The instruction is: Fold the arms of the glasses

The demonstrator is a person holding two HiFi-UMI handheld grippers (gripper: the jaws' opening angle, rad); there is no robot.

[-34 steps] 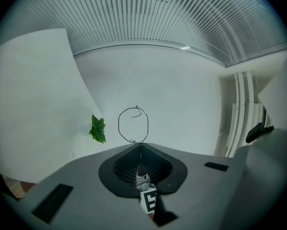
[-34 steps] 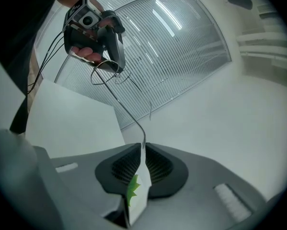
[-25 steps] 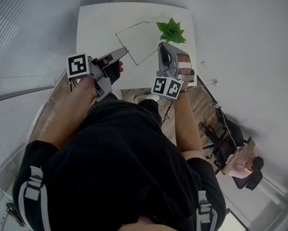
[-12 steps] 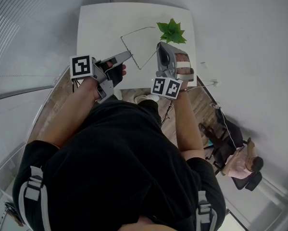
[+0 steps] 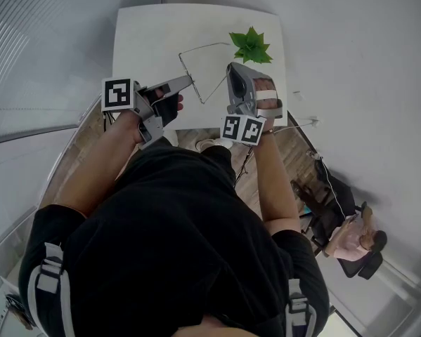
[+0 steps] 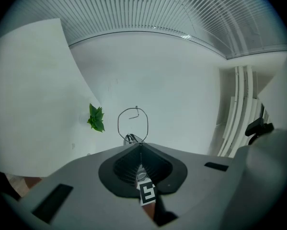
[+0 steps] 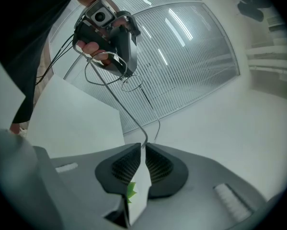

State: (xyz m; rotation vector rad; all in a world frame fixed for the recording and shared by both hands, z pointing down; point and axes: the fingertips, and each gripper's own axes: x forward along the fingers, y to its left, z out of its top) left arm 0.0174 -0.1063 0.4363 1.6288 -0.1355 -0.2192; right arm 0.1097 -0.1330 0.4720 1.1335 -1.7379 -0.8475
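Glasses point(image 5: 204, 48) now closer to plant point(image 5: 250, 45), left tongs point(image 5: 188, 80) and right tongs point(image 5: 230, 69) both clenched on them.

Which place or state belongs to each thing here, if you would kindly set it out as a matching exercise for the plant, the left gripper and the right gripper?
Things:
1. plant
2. left gripper
3. right gripper

Places or states:
A. shut on the front frame of the glasses
B. shut on the end of one glasses arm
C. standing on the white table

Pairs: 1-C, 2-A, 3-B
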